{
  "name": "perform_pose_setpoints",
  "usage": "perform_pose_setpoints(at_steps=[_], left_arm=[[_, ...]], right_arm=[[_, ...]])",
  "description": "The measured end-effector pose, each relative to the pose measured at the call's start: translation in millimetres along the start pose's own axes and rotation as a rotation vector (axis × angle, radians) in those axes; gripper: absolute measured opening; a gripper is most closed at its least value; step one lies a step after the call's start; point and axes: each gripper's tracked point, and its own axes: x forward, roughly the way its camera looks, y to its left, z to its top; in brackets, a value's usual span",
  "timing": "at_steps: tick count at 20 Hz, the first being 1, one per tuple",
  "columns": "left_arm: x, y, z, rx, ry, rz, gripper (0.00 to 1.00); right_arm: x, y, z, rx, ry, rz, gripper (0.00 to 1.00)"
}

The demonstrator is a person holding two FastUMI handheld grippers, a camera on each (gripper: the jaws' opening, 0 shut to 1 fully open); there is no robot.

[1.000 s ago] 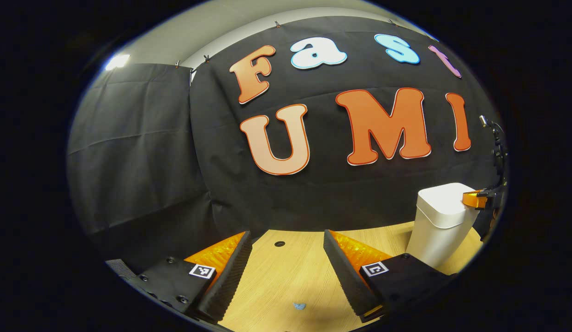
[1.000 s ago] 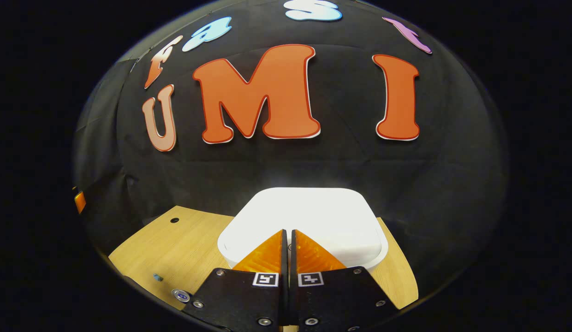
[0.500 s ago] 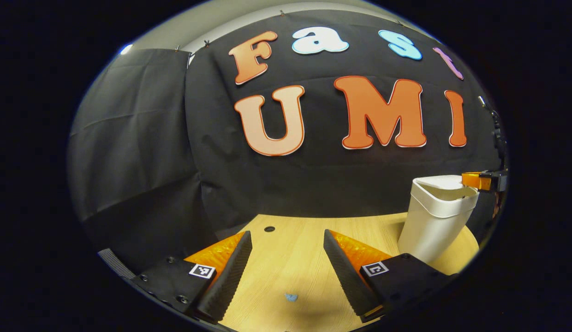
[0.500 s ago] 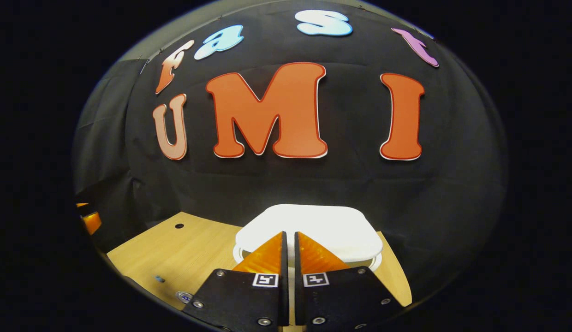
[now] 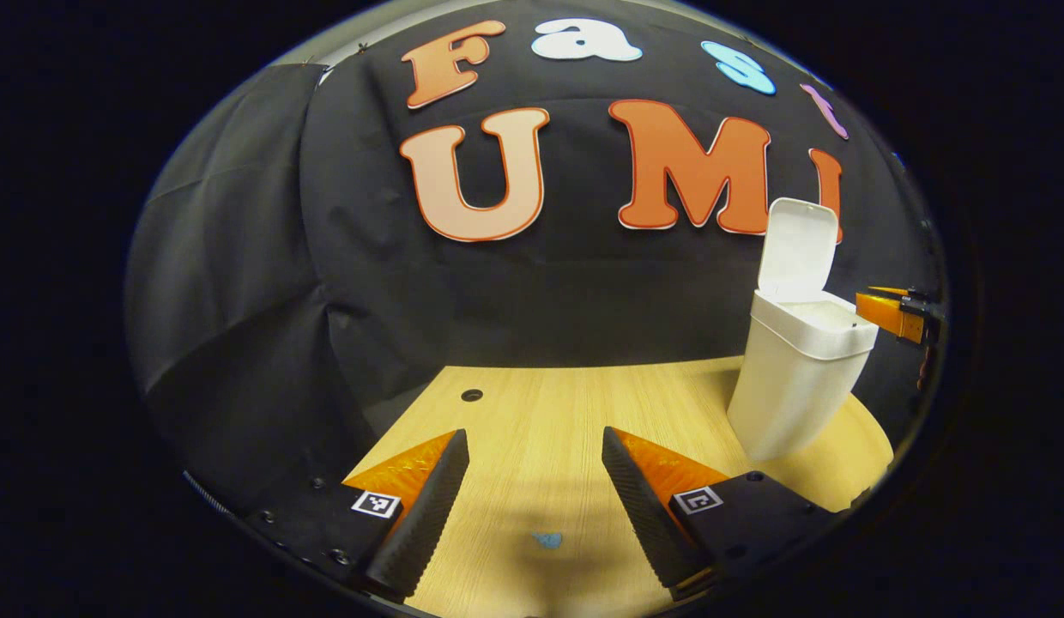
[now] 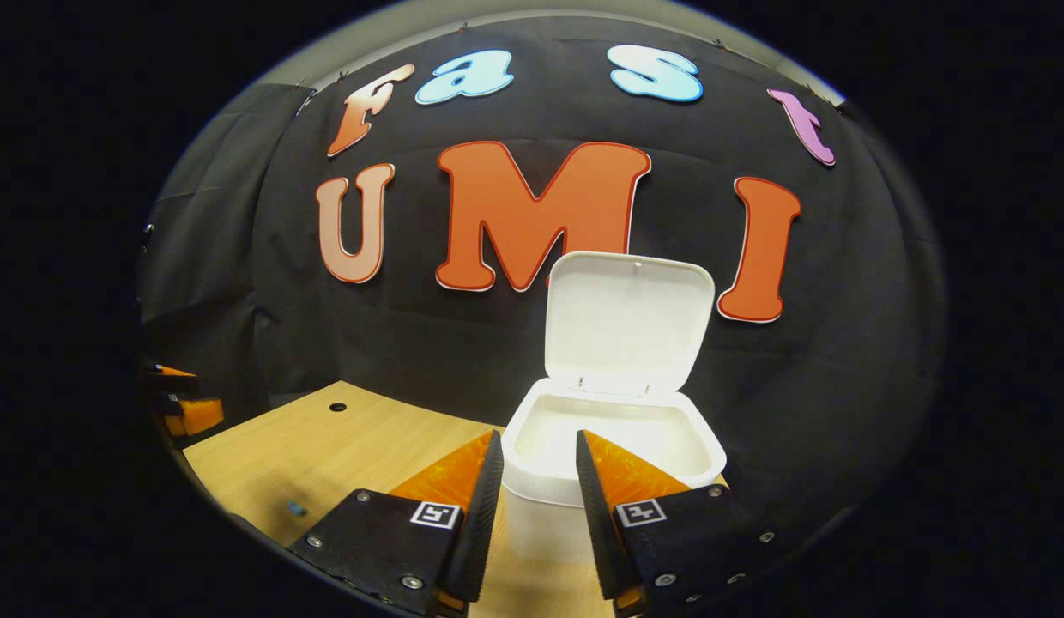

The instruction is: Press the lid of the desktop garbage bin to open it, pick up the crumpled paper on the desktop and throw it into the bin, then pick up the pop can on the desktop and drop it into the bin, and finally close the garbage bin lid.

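The white desktop bin point(image 6: 532, 515) stands open, and its lid point(image 6: 628, 322) is tipped up against the wall. My right gripper point(image 6: 538, 439) is open just in front of the bin's near rim, a little above it, with nothing between its fingers. In the left gripper view the bin point(image 5: 798, 386) stands at the right of the table with its lid point(image 5: 798, 245) upright. The right gripper point(image 5: 894, 314) hangs beside the bin's rim. My left gripper point(image 5: 534, 438) is wide open above the wooden table point(image 5: 541, 403) and holds nothing.
A small blue speck point(image 5: 547, 539) lies on the table under my left gripper, and a round cable hole point(image 5: 472, 395) sits near the back edge. In the right gripper view the left gripper point(image 6: 184, 412) shows at the far left, beyond the cable hole point(image 6: 337, 406).
The bin's lid sprang from shut to fully upright. My right gripper went from shut on top of the lid to open and drew back. The left gripper's view tilted down towards the table.
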Motion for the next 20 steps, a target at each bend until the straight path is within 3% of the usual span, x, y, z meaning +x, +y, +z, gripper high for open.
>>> perform_pose_setpoints(at_steps=[2,4,8,9,10,16,20], left_arm=[[7.1,-1.1,-15.8,0.005,0.035,-0.033,1.00],[12.4,-3.7,-32.0,0.009,0.069,-0.067,0.96],[24.4,-11.4,-71.2,0.014,0.157,-0.130,1.00],[26.4,-12.2,-78.7,0.017,0.180,-0.148,0.96],[28.8,-13.9,-85.1,0.023,0.196,-0.166,1.00],[44.5,-18.1,-130.4,0.083,0.290,-0.227,1.00],[55.2,-25.7,-157.1,0.091,0.292,-0.267,1.00]], right_arm=[[-5.3,12.9,-14.7,0.021,0.042,0.005,0.57],[-11.4,24.3,-28.6,0.041,0.079,0.000,0.77],[-26.3,48.8,-51.9,0.035,0.141,0.005,0.91],[-31.0,53.7,-58.3,0.033,0.155,0.004,0.92],[-35.0,57.6,-64.0,0.033,0.172,0.004,0.92],[-58.2,67.9,-92.1,0.039,0.238,-0.044,0.93],[-67.8,69.3,-100.9,0.079,0.251,-0.080,0.93]])
